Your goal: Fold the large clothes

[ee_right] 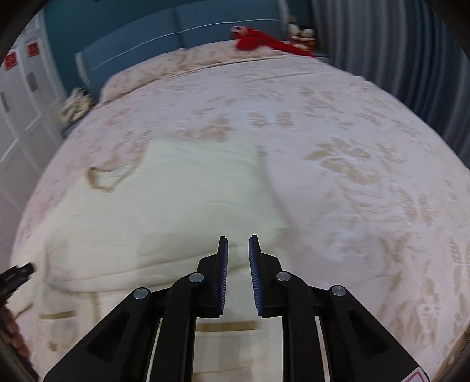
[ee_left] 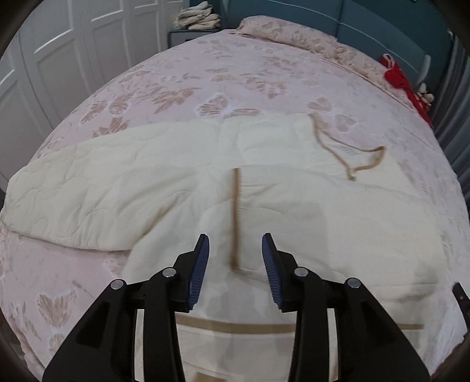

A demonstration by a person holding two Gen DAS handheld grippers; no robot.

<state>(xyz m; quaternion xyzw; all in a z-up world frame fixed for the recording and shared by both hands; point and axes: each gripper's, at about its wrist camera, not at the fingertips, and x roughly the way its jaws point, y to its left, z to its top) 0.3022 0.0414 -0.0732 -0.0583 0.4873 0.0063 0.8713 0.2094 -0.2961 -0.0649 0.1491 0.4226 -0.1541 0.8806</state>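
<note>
Left wrist view is showing a cream quilted garment point(ee_left: 182, 194) lying spread across a pink bedspread point(ee_left: 235, 76) woven with tan leaf and butterfly shapes, one padded sleeve stretching out flat to the left. Tan trim point(ee_left: 236, 217) is running down the garment's front, and a thin tan drawstring point(ee_left: 349, 152) is looping loosely near its far edge. The left gripper point(ee_left: 235, 264) is hovering just above the cloth with its ribbed blue pads point(ee_left: 201, 264) spread wide and nothing between them. Folded pale linens point(ee_left: 199, 16) are sitting on a grey nightstand point(ee_left: 179, 36) beside white panelled wardrobe doors point(ee_left: 58, 44), which only this camera is catching clearly. Right wrist view, softer with blur, is showing the same garment point(ee_right: 176, 211) folded into a thick slab with a rounded near edge, the drawstring point(ee_right: 102, 176) at its left. The right gripper point(ee_right: 238, 267) is poised over that edge, jaws parted by a narrow gap and holding nothing. A red cloth point(ee_right: 264, 41) is lying by the teal padded headboard point(ee_right: 176, 32), grey pleated curtains point(ee_right: 396, 44) are hanging to the right, and the left gripper's tip point(ee_right: 17, 274) is edging in at the frame's left.
</note>
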